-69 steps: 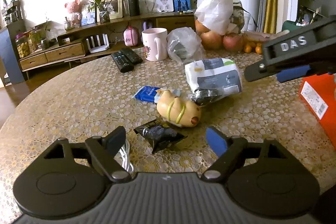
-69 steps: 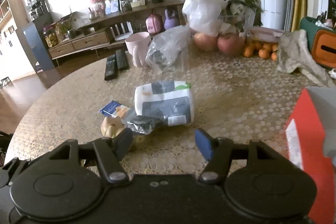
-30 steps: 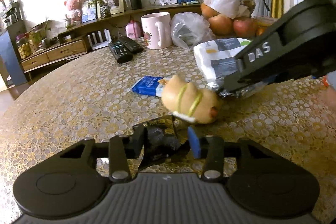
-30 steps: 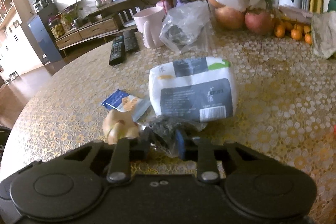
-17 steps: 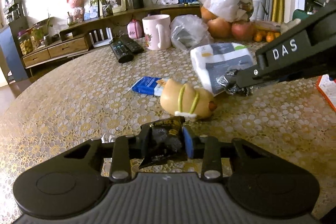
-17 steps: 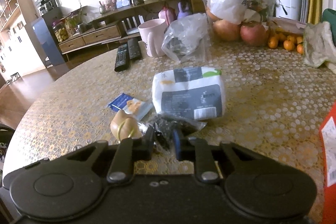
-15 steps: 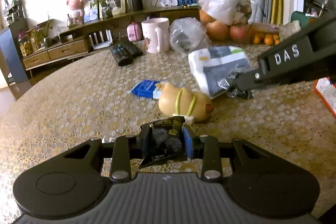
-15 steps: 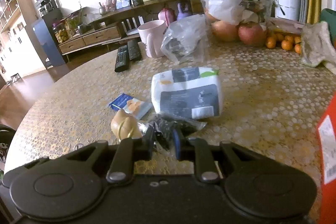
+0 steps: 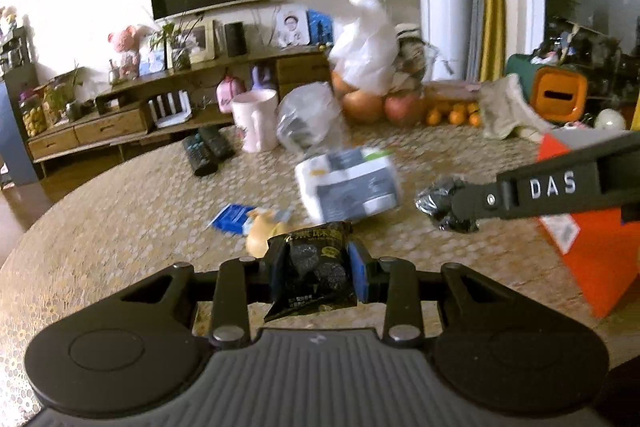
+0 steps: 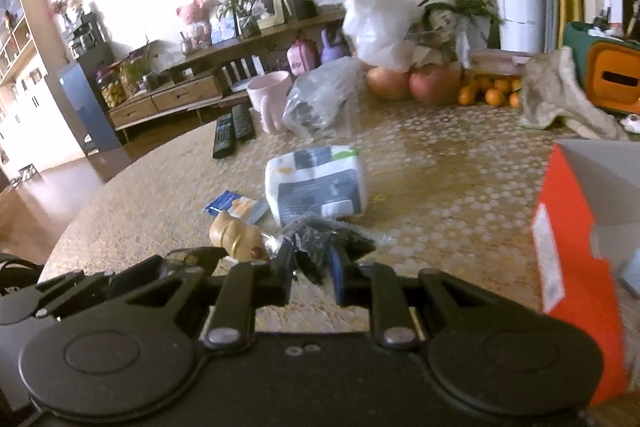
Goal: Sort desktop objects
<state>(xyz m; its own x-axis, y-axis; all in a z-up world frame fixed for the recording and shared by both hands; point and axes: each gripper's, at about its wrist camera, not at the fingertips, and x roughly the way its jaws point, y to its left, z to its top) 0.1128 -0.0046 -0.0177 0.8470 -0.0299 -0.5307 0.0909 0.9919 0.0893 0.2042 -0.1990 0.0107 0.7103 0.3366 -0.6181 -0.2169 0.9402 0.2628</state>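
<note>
My left gripper [image 9: 314, 269] is shut on a black snack packet [image 9: 312, 269] and holds it above the table. My right gripper [image 10: 312, 265] is shut on a crinkly black-and-clear packet [image 10: 326, 241], also lifted; it shows in the left wrist view [image 9: 444, 205] at the tip of the right gripper's arm. An orange box [image 9: 588, 227] stands at the right, open-topped in the right wrist view [image 10: 580, 243]. On the table lie a tan toy figure [image 10: 238, 237], a blue sachet [image 10: 234, 205] and a white-and-grey tissue pack [image 10: 316, 187].
Farther back on the round patterned table [image 9: 120, 223] stand a pink mug [image 9: 256, 123], two remotes [image 9: 206, 149], a clear plastic bag [image 9: 308, 123], a white bag over apples [image 9: 368, 55], oranges [image 9: 452, 117] and a cloth [image 9: 506, 111].
Both grippers closed on their packets, lifted them off the table and have moved up and to the right, toward the orange box.
</note>
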